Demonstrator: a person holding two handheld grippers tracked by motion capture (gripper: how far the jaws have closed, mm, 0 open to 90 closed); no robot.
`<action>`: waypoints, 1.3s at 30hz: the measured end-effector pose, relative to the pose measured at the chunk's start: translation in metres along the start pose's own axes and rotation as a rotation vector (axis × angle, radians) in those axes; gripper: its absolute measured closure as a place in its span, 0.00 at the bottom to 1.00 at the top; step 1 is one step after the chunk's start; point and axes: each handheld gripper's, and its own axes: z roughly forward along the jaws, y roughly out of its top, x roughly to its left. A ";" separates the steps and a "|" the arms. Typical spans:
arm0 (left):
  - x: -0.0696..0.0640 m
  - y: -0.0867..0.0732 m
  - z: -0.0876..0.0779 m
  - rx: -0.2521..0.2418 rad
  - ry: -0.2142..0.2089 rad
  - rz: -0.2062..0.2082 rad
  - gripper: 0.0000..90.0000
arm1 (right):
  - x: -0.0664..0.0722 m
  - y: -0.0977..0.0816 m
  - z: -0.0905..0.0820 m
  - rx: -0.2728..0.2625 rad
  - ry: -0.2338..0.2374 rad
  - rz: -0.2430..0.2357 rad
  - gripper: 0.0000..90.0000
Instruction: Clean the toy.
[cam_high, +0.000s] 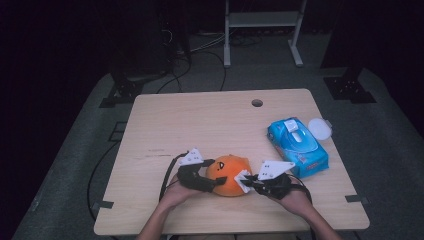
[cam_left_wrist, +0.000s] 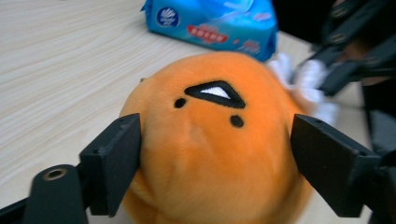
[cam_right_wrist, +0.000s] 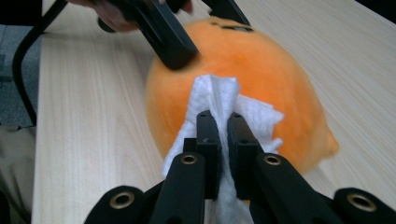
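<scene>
Jaws of left gripper (cam_left_wrist: 217, 163) spread around orange plush (cam_left_wrist: 215, 140), right gripper (cam_right_wrist: 219, 121) jaws clamped on white tissue (cam_right_wrist: 215, 100)

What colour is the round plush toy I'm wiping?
Orange, with black face markings; the round plush toy shows best in the left gripper view.

High view dim and soft; light falls on the pale wooden table (cam_high: 200, 125), floor and background near black. Shadows under the hands weak. Left gripper view brighter; round orange plush toy (cam_left_wrist: 210, 140) slightly soft, blue plastic wipes pack (cam_left_wrist: 215, 21) and far white tissue blurred. Right gripper view: crumpled white tissue (cam_right_wrist: 215, 100) sharp, plush edges soft, no glare.
</scene>
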 end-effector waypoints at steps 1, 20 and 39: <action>0.000 0.000 0.000 0.000 0.000 0.000 0.21 | 0.000 0.000 0.000 0.000 0.000 0.000 0.94; -0.005 0.003 0.000 0.030 0.028 0.024 0.15 | -0.016 -0.013 -0.012 -0.012 -0.065 0.061 0.94; -0.023 0.009 0.008 0.047 0.035 0.137 0.14 | 0.001 0.006 -0.008 -0.045 -0.041 -0.001 0.94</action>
